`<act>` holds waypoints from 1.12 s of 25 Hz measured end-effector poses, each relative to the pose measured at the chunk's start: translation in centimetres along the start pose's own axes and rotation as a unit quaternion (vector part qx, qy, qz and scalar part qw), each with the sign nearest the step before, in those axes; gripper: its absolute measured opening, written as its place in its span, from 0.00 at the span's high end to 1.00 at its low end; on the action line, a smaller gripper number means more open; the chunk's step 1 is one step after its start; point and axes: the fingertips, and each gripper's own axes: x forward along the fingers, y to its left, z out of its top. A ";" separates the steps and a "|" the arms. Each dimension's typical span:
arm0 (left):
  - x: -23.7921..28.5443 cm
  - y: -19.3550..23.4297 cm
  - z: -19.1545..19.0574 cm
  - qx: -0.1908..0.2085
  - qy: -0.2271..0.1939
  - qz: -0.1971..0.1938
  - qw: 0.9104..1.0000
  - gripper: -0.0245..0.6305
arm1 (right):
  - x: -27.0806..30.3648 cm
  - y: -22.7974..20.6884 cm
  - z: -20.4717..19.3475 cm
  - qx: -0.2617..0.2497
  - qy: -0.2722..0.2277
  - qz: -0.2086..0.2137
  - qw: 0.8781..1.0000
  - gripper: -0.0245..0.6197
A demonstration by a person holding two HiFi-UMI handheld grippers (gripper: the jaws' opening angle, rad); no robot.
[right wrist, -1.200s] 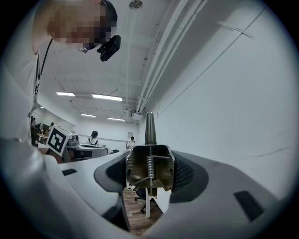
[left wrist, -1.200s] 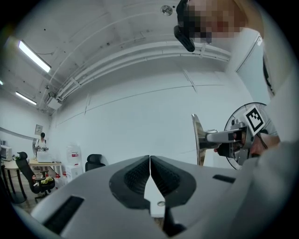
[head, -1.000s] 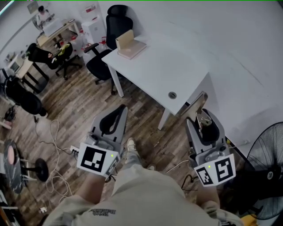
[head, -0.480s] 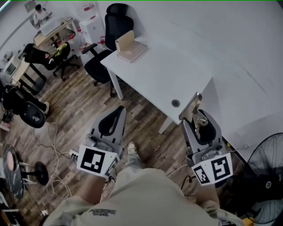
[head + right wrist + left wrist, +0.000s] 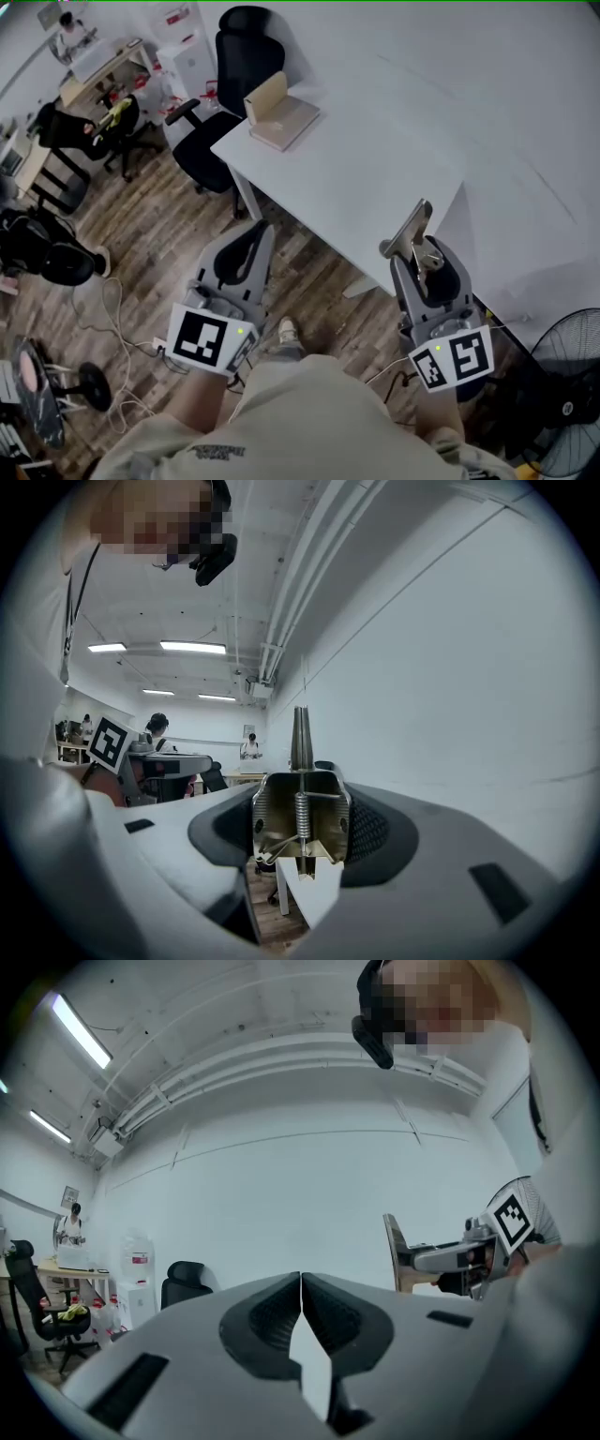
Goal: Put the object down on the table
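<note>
My right gripper [image 5: 427, 255] is shut on a metal spring clip [image 5: 413, 231] whose flat blade sticks out past the jaws, at the near edge of the white table [image 5: 375, 159]. In the right gripper view the spring clip [image 5: 301, 810] fills the gap between the jaws, its spring in the middle and its blade pointing up. My left gripper [image 5: 244, 242] hangs over the wooden floor just short of the table; its jaws [image 5: 301, 1283] meet with nothing between them. The left gripper view also shows the right gripper [image 5: 441, 1258] and the clip [image 5: 392, 1252] at the right.
A tan open box [image 5: 279, 111] lies on the table's far corner. Black office chairs [image 5: 230, 56] stand beyond it. A black fan [image 5: 562, 394] stands at the lower right. Cables [image 5: 108, 309] trail on the floor at the left. A white wall runs behind the table.
Both grippers have moved forward to the table. The clip's blade now overlaps the table's near edge and hides the round hole in the tabletop. Both jaws look unchanged.
</note>
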 end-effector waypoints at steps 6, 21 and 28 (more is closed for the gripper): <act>3.0 6.2 -0.7 0.002 0.002 -0.024 1.000 0.93 | 6.8 0.5 0.2 -0.015 -0.002 -0.018 1.000 0.60; 8.8 13.3 -3.9 -0.025 0.017 -0.046 0.998 0.93 | 15.5 -1.1 -2.3 -0.031 0.029 -0.042 0.998 0.60; 12.8 15.0 -4.7 -0.034 0.014 -0.053 0.998 0.93 | 18.6 -4.4 -3.8 -0.007 0.034 -0.052 0.998 0.60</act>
